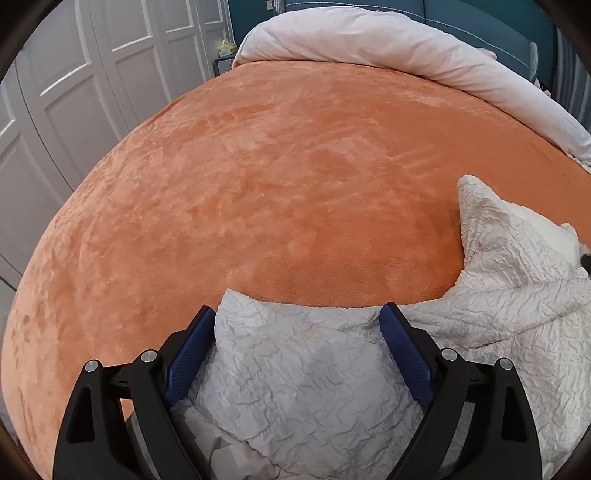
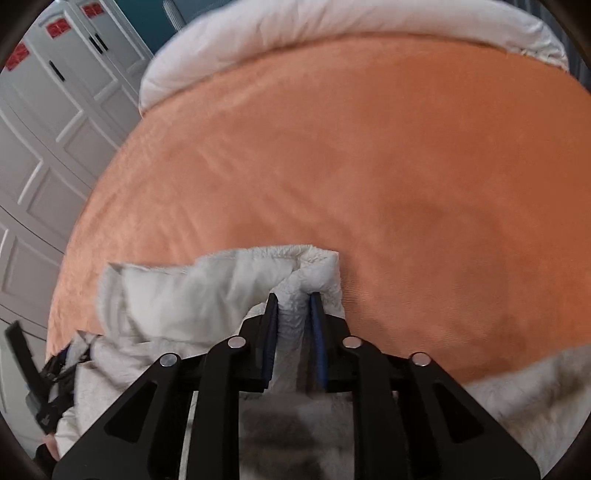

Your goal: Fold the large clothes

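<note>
A large cream-white crinkled garment [image 1: 314,369] lies at the near edge of an orange plush bedspread [image 1: 258,184]. My left gripper [image 1: 297,314] is open wide, its blue pads either side of a fold of the garment without pinching it. In the right wrist view my right gripper [image 2: 293,299] is shut on a bunched edge of the same garment [image 2: 221,288] and holds it lifted over the bedspread [image 2: 369,147]. The left gripper [image 2: 37,376] shows at the far left of that view, against the garment.
A pale rolled duvet [image 1: 388,48] lies along the far side of the bed and also shows in the right wrist view [image 2: 332,22]. White panelled wardrobe doors [image 1: 74,92] stand to the left of the bed. A teal headboard [image 1: 480,22] is behind the duvet.
</note>
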{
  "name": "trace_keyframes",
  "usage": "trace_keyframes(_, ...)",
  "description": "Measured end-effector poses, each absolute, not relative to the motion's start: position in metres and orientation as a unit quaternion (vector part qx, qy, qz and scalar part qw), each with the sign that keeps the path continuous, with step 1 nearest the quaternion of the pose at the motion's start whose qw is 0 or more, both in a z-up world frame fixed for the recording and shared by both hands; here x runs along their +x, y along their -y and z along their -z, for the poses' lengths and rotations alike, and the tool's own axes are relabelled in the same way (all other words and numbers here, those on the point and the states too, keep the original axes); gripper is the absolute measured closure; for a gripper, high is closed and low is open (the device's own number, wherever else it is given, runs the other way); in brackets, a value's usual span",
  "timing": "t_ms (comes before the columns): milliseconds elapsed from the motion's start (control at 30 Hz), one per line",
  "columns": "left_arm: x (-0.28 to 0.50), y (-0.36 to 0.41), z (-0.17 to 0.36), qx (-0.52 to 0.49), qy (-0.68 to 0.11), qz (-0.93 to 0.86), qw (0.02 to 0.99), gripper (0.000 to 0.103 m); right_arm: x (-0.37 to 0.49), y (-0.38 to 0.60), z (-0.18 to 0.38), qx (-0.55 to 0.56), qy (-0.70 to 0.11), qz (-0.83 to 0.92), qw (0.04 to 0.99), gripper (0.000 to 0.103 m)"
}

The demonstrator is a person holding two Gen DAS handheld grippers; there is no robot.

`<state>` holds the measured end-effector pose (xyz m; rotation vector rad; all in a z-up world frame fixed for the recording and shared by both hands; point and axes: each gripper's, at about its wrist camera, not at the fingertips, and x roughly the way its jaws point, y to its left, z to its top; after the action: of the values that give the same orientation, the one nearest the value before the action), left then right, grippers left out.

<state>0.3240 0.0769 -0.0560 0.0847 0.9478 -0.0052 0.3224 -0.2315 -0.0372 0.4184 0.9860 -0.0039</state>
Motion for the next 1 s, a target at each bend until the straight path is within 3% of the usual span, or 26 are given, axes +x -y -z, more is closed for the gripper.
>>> trace_keyframes(67, 0.319, -0.083, 0.047, 0.032, -0.451, 0.007, 0.892, 0.014, 0.291, 0.241, 0.01, 0.198, -0.433, 0.0, 0.879, 0.082)
trace_keyframes(133, 0.306, -0.097, 0.027, 0.01, -0.432, 0.014, 0.902, 0.014, 0.245, 0.256, -0.017, 0.189, -0.4, 0.012, 0.897, 0.064)
trace_keyframes(200, 0.286, -0.12, 0.003, -0.028, -0.411, 0.03, 0.911, 0.012, 0.208, 0.272, -0.031, 0.166, -0.377, 0.039, 0.91, 0.035)
trace_keyframes(267, 0.273, -0.144, -0.013, -0.071, -0.4, 0.04, 0.913, 0.005, 0.18, 0.288, -0.032, 0.129, -0.371, 0.08, 0.916, 0.023)
trace_keyframes(300, 0.272, -0.153, -0.014, -0.091, -0.405, 0.043, 0.909, 0.005, 0.173, 0.296, -0.026, 0.116, -0.381, 0.097, 0.912, 0.022)
trace_keyframes(367, 0.28, -0.162, -0.003, -0.138, -0.439, 0.053, 0.886, 0.005, 0.176, 0.31, -0.007, 0.133, -0.413, 0.117, 0.893, 0.022)
trace_keyframes(433, 0.287, -0.159, 0.013, -0.16, -0.468, 0.06, 0.867, 0.006, 0.181, 0.323, 0.014, 0.197, -0.432, 0.108, 0.874, 0.04)
trace_keyframes(467, 0.289, -0.154, 0.021, -0.164, -0.475, 0.065, 0.862, 0.01, 0.183, 0.326, 0.02, 0.221, -0.436, 0.104, 0.866, 0.055)
trace_keyframes(533, 0.292, -0.14, 0.022, -0.145, -0.465, 0.055, 0.872, 0.027, 0.185, 0.323, 0.021, 0.23, -0.426, 0.108, 0.869, 0.078)
trace_keyframes(567, 0.292, -0.135, 0.019, -0.137, -0.459, 0.06, 0.876, 0.044, 0.188, 0.32, 0.013, 0.226, -0.409, 0.102, 0.878, 0.086)
trace_keyframes(600, 0.294, -0.131, 0.013, -0.126, -0.453, 0.061, 0.88, 0.063, 0.178, 0.324, 0.005, 0.226, -0.394, 0.101, 0.885, 0.088)
trace_keyframes(633, 0.297, -0.128, 0.003, -0.116, -0.439, 0.063, 0.889, 0.073, 0.178, 0.325, -0.009, 0.229, -0.368, 0.096, 0.896, 0.089)
trace_keyframes(667, 0.302, -0.126, -0.005, -0.107, -0.427, 0.065, 0.895, 0.09, 0.18, 0.324, -0.016, 0.233, -0.353, 0.095, 0.901, 0.089)
trace_keyframes(833, 0.335, -0.114, -0.019, -0.054, -0.406, 0.056, 0.911, 0.096, 0.208, 0.338, -0.011, 0.246, -0.343, 0.101, 0.901, 0.089)
trace_keyframes(1000, 0.363, -0.091, 0.041, 0.028, -0.464, 0.027, 0.885, 0.099, 0.241, 0.34, 0.062, 0.264, -0.42, 0.115, 0.861, 0.085)
